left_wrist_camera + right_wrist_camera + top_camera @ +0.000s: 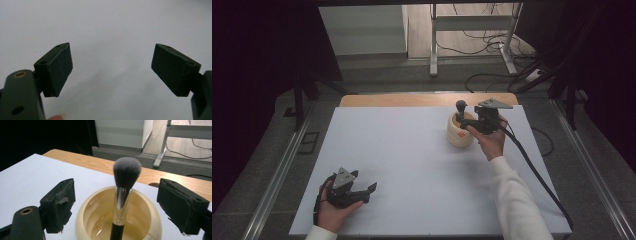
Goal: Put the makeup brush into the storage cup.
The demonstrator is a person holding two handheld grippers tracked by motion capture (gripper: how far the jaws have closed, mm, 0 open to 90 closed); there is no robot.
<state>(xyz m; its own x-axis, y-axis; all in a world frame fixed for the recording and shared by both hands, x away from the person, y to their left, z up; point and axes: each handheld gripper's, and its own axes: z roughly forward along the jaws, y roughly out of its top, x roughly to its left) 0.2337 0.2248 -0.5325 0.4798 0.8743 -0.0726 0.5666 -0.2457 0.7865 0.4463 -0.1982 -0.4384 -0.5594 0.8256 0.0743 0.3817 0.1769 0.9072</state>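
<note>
- High view: right gripper [472, 119] up at cream pot [460, 134], far right of white table [412, 150].
- Right gripper view: jaws wide apart, gripping nothing; makeup brush [122, 195] standing upright in pot [100, 220] between them.
- Left gripper [362, 187] near front-left edge, jaws spread wide, empty.

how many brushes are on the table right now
1: a makeup brush stands bristles-up in the cream pot at the table's far right, between the right tongs' open jaws. None seem hidden.

A grey-tufted brush [124, 192] stands upright in a cream cup [85, 220].
</note>
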